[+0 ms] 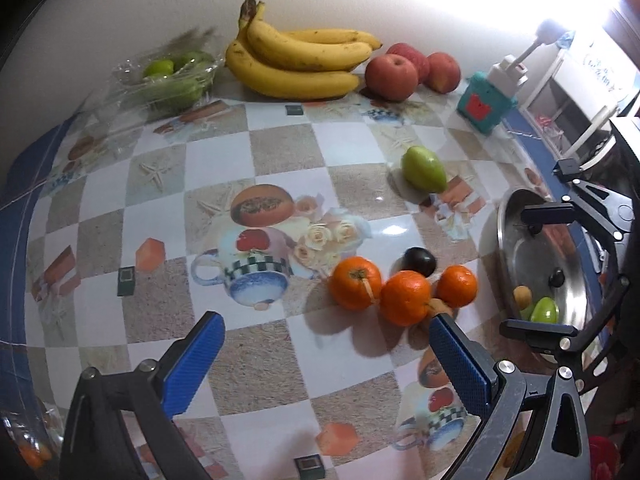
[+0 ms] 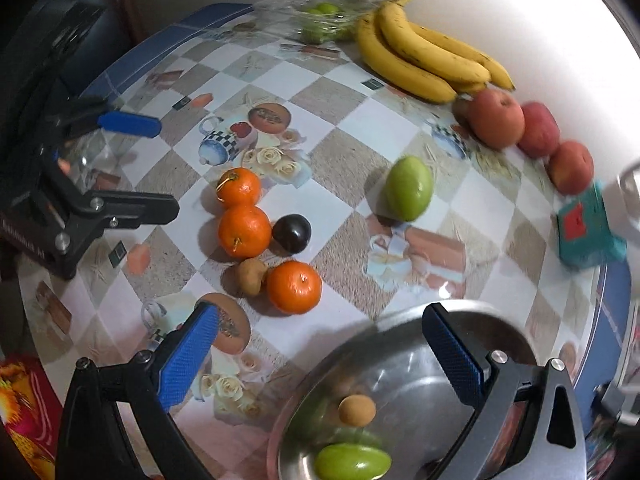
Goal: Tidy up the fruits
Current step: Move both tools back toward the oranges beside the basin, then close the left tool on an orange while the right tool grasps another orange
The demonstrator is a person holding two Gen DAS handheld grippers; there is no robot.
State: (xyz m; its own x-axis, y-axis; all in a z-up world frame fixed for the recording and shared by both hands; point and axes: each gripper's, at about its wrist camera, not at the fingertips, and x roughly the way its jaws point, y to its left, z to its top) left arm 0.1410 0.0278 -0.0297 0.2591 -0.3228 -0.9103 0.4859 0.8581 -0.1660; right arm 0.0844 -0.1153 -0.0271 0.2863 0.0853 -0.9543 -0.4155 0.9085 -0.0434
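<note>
Three oranges (image 1: 404, 294) (image 2: 245, 231), a dark plum (image 1: 419, 261) (image 2: 291, 233) and a small brown fruit (image 2: 251, 275) lie together mid-table. A green fruit (image 1: 424, 169) (image 2: 409, 188) lies apart. A steel bowl (image 1: 516, 248) (image 2: 404, 364) holds a green fruit (image 2: 352, 462) and a small brown fruit (image 2: 357, 410). My left gripper (image 1: 326, 356) is open and empty, just before the oranges. My right gripper (image 2: 320, 344) is open and empty above the bowl's near rim; it also shows in the left wrist view (image 1: 536, 268).
Bananas (image 1: 300, 62) (image 2: 424, 56), three red apples (image 1: 408, 70) (image 2: 528, 128) and a clear tray of green fruit (image 1: 172, 76) (image 2: 320, 20) line the back wall. A teal box (image 1: 486, 104) (image 2: 584, 228) stands at the right. The left gripper shows in the right wrist view (image 2: 132, 168).
</note>
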